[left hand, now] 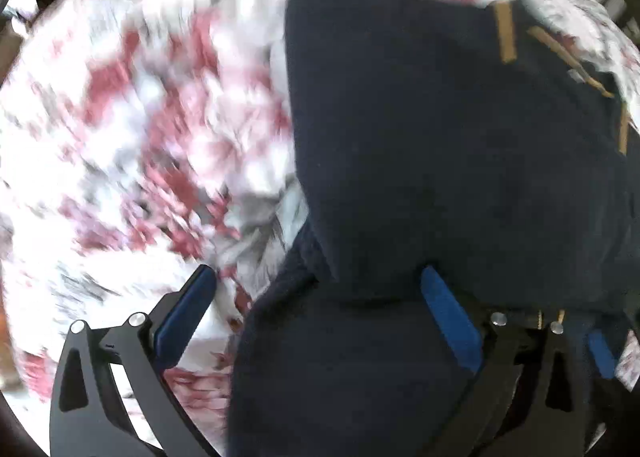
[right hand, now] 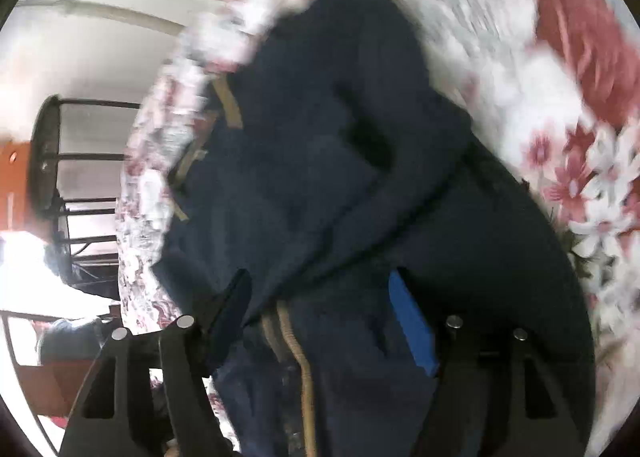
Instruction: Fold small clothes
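While the left gripper (left hand: 316, 289) points down over the floral bedspread (left hand: 120, 117), its blue pads (left hand: 188, 309) stand spread, with the dark navy garment (left hand: 440, 157) lying between them on the bedspread; no pad visibly presses the cloth. Tan stitching (left hand: 505, 33) marks the garment's far edge. Further right, the right gripper (right hand: 320, 293) has its jaws apart, navy folds and tan cords (right hand: 292, 341) bunched between them.

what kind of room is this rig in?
Probably a bedroom, though blur limits certainty. The navy garment lies on a red-and-white floral bedspread that looks like a bed, with a black metal rack against a white wall beside it.
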